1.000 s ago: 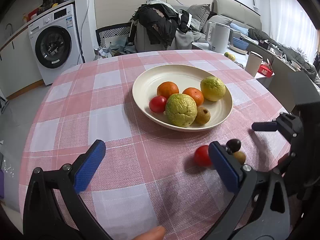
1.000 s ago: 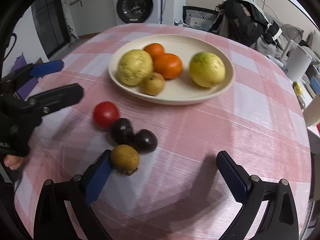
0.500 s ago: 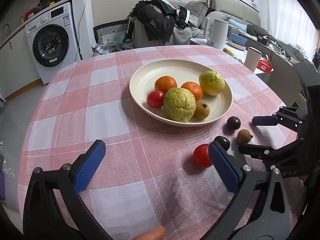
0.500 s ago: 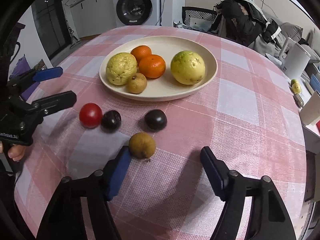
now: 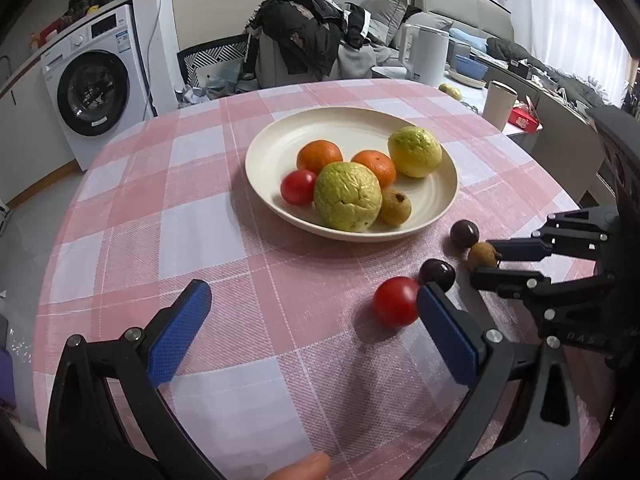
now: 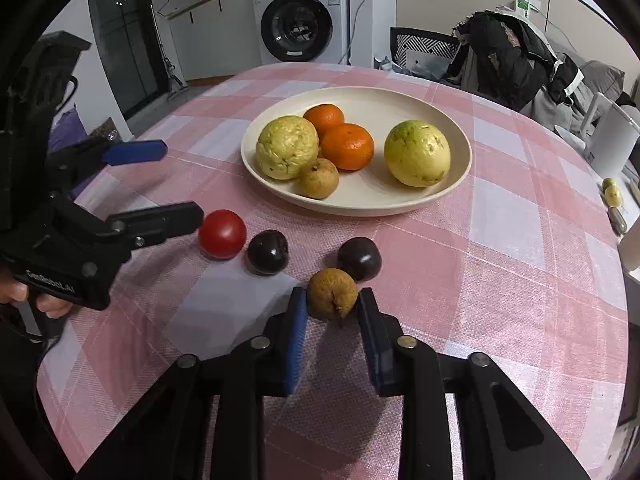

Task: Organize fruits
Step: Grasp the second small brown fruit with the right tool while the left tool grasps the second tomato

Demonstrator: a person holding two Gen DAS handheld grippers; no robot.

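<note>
Table: a round table [image 6: 500, 248] under a pink and white checked cloth.
Plate: a cream plate [image 6: 404, 102] near the middle of the table, holding two oranges [image 6: 347, 146], two large yellow-green fruits [image 6: 417, 153], one small brown fruit [image 6: 319, 178] and, in the left wrist view, a red tomato [image 5: 298, 187] at the plate's left side.
Loose fruit: four pieces lie on the cloth in front of the plate: a red tomato [image 6: 222, 233], a dark plum [image 6: 267, 252] just beside it, a second dark plum [image 6: 359, 258] further right, and a small brown fruit [image 6: 333, 293] touching that second plum.
Right hand-held gripper: the right hand-held gripper [image 6: 333, 312] is nearly closed, its two blue pads on either side of the loose brown fruit, which is at the cloth; the left pad touches the fruit and the right pad is touching or just off it. Whether the fruit is firmly pinched cannot be told.
Left hand-held gripper: the left hand-held gripper [image 5: 312, 320] is spread wide and holds nothing. It hovers low over the cloth, with its right finger just beside the loose tomato.
Background: a washing machine [image 6: 302, 28], a chair heaped with dark clothes [image 6: 504, 56] and a white kettle [image 5: 426, 54] stand beyond the table.
</note>
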